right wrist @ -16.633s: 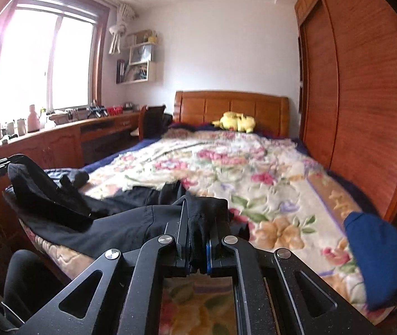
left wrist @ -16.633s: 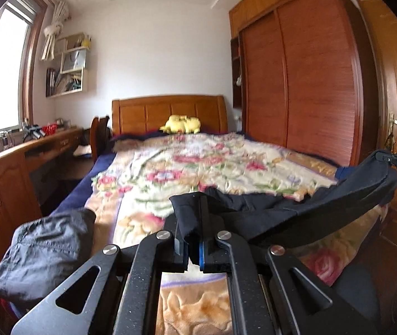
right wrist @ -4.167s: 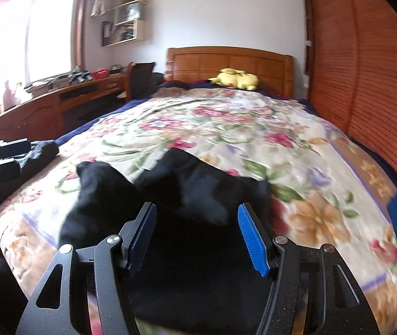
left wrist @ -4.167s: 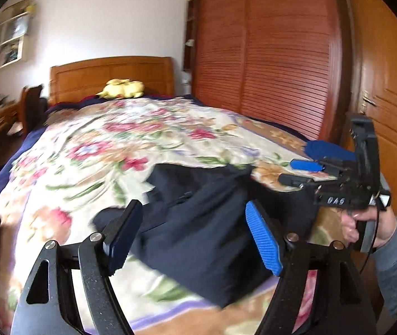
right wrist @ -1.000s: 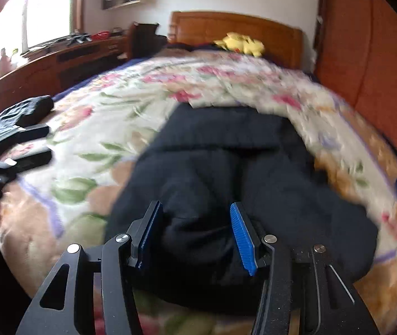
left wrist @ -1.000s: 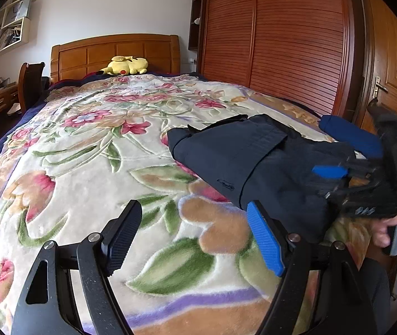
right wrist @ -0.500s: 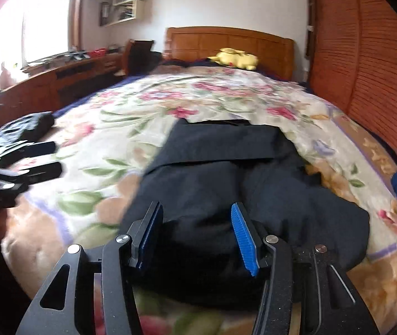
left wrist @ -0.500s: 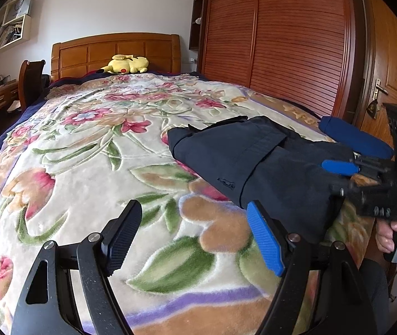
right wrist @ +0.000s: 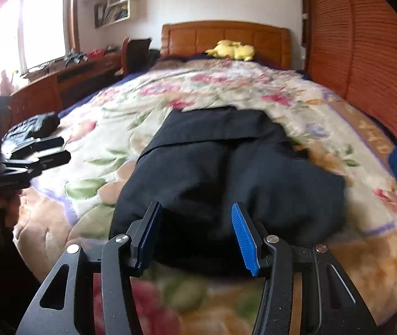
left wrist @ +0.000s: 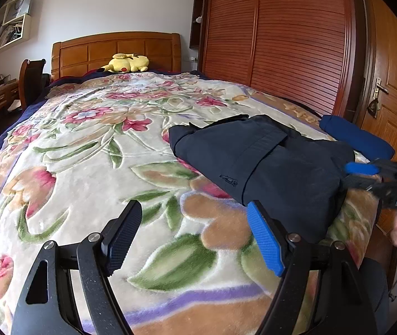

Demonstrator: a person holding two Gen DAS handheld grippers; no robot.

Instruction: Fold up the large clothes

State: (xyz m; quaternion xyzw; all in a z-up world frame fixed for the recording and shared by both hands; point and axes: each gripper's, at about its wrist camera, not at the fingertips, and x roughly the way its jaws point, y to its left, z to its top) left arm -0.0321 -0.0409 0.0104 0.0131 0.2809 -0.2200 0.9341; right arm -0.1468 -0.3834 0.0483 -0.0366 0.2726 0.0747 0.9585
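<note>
A folded dark navy garment [left wrist: 260,159] lies on the floral blanket near the bed's foot, toward the wardrobe side; it also shows in the right wrist view [right wrist: 226,164]. My left gripper [left wrist: 195,234] is open and empty, hovering over bare blanket to the garment's left. My right gripper [right wrist: 195,231] is open and empty, just in front of the garment's near edge. The right gripper also shows at the right of the left wrist view [left wrist: 366,173], beside the garment. The left gripper shows at the left of the right wrist view [right wrist: 42,150].
A floral blanket [left wrist: 92,150] covers the bed. A blue folded item [left wrist: 357,136] lies at the bed's right edge. Another dark garment [right wrist: 33,125] sits at the left edge. A yellow plush [left wrist: 127,62] rests by the headboard. A wardrobe [left wrist: 282,42] stands right, a desk [right wrist: 59,83] left.
The right gripper has drawn back slightly from the folded garment and stays open. The left gripper has barely moved. The garment lies still.
</note>
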